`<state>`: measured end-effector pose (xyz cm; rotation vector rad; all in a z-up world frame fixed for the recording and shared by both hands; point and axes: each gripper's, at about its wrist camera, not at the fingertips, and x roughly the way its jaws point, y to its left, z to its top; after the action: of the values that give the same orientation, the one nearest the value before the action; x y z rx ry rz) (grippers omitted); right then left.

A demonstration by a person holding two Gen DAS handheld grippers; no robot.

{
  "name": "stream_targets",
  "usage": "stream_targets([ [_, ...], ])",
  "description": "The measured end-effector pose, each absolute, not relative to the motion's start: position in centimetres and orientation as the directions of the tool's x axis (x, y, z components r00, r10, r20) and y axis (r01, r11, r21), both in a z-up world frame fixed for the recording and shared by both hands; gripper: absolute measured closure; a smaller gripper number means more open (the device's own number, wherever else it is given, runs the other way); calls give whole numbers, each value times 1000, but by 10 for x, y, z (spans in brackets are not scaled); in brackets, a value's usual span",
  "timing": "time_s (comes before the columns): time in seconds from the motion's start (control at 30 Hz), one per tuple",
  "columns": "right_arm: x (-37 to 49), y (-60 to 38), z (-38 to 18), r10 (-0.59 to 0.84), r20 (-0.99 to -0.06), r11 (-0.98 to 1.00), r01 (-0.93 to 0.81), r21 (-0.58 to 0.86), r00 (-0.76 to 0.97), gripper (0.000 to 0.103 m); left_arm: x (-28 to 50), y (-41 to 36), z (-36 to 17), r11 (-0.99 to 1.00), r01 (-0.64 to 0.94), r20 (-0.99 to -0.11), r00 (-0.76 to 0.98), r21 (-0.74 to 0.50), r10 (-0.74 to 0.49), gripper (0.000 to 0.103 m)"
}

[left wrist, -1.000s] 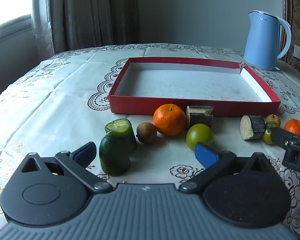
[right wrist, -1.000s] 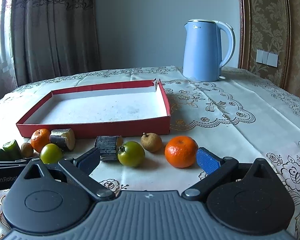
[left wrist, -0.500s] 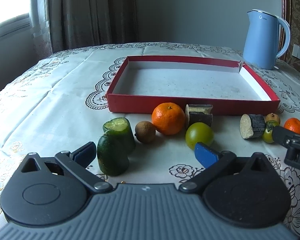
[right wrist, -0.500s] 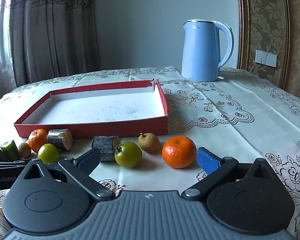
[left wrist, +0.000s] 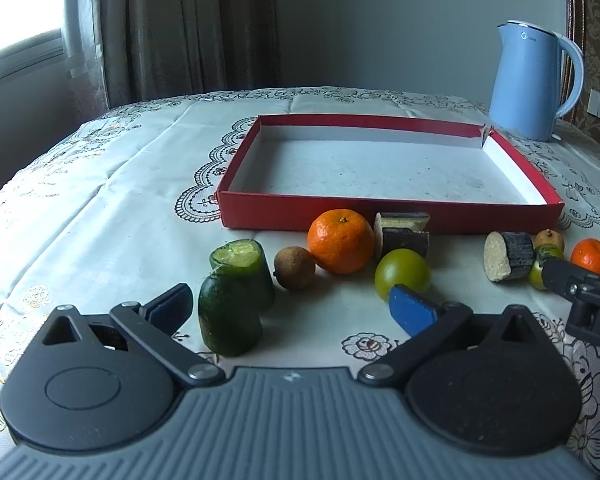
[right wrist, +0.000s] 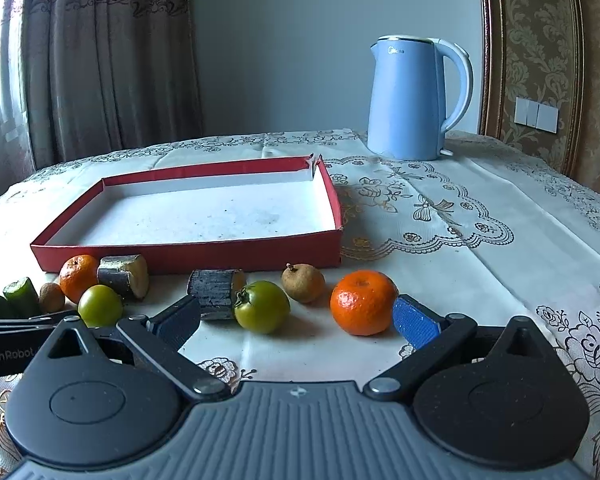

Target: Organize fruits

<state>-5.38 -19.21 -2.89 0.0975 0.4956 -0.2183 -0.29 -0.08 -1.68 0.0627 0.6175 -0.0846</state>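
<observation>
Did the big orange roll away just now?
No. The orange still sits against the red tray's front wall, right beside the dark cut piece, as before.

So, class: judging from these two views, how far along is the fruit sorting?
Nothing looks done: the red tray holds no fruit. Nothing is in hand; the left gripper and right gripper are both open. All is left: two oranges, two green tomatoes and the other pieces sit on the tablecloth.
</observation>
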Motion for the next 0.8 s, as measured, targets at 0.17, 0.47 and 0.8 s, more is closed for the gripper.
stream_targets([
  [0.17,-52,-194,-30,-182,-491,971,234,47,852,0,-2,-1,-17,994,104,-582,811,29,-68,0],
  [0.47,-50,-198,-31,-178,-505,968,243,64,844,0,-1,-3,-15,994,105,-581,811,28,-69,0],
  [0.8,-53,-198,-31,-183,-498,970,239,50,848,0,-1,-2,-16,994,105,-577,814,29,-69,0],
])
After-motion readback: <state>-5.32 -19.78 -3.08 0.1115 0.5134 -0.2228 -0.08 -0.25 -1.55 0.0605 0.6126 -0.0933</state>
